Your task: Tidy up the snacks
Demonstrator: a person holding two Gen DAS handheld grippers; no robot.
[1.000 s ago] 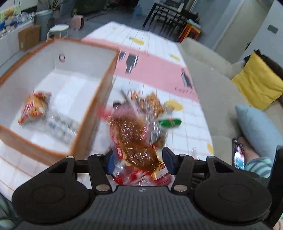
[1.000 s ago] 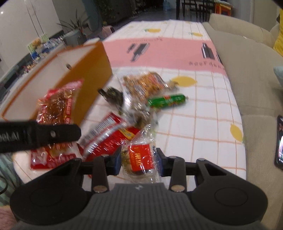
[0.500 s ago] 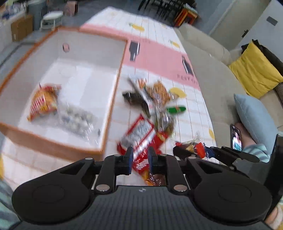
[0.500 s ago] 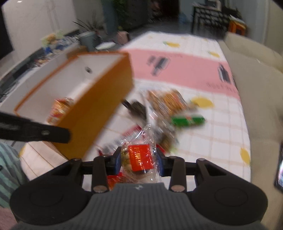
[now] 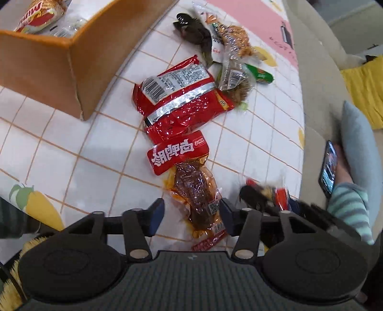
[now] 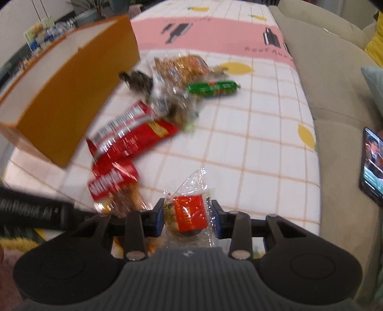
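A brown meat snack packet (image 5: 196,191) with a red header lies flat on the checked tablecloth (image 5: 83,148). My left gripper (image 5: 191,215) hangs low over its near end. The jaws are opening, with the packet between them and the left pad clear of it. My right gripper (image 6: 188,217) is shut on a small clear packet with a red label (image 6: 189,213); it also shows blurred beside the left one (image 5: 263,196). Beyond lie a large red bag (image 5: 182,102), a green sausage stick (image 6: 213,88) and clear and dark packets (image 5: 229,40).
An orange box (image 5: 47,64) stands at the left with a yellow-red bag (image 5: 36,14) inside it. A sofa (image 6: 335,71) runs along the right, with a phone (image 5: 329,167), a grey cushion and a person's striped sleeve (image 5: 347,203).
A second ago my left gripper held the brown packet up by the box. That packet now lies on the table, and the gripper has dropped down and opened around it. The right gripper keeps its packet.
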